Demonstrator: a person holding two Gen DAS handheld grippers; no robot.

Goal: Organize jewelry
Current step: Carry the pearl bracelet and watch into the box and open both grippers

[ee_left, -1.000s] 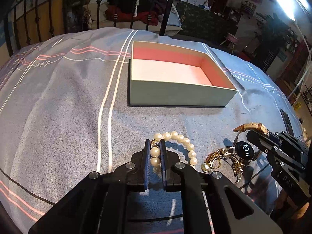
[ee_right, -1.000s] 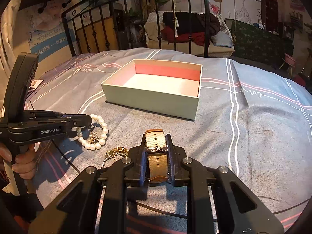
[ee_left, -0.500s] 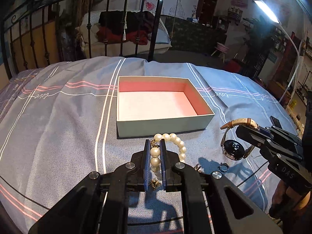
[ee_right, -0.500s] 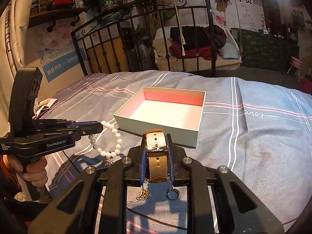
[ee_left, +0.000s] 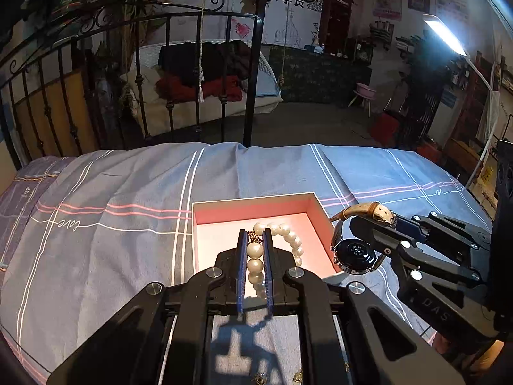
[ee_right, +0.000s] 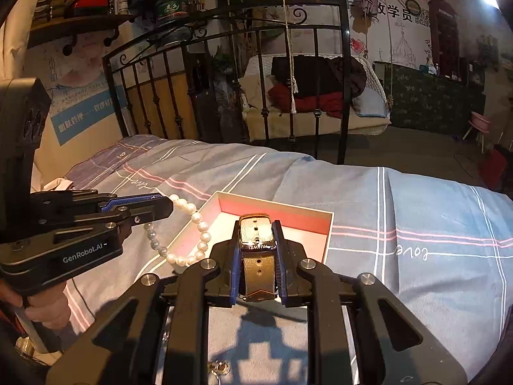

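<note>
**A:** Your left claw (ee_left: 255, 243) is pressed onto the white pearl bead bracelet (ee_left: 282, 240); a few beads sit between the blue pads and the rest of the loop hangs free in front, above the near side of the shallow pale box with the pink lining (ee_left: 256, 205) on the bed. Your right claw (ee_right: 258, 243) pinches the tan leather strap of the round black-faced wristwatch (ee_left: 356, 253), just by the buckle. In the left view the watch face hangs under the strap, close to the right wall of the box.

**B:** How will these two things behave, do you think?

**A:** I judge the bracelet as light and loose. The beads are hard and smooth, so they can roll between the pads, and the loop will swing if you move quickly. Your hold across the strand looks good to me. The watch is heavier at the face, so it pulls down and may turn around the strap. The strap is soft, and I think the pads grip it better than they would grip the glass or the metal case.

**B:** Anything left on the blue striped bed cover (ee_right: 416, 211)?

**A:** Yes, small gold pieces (ee_left: 261, 377) lie under your left claw, near the bottom edge. They are too small to name.
</note>
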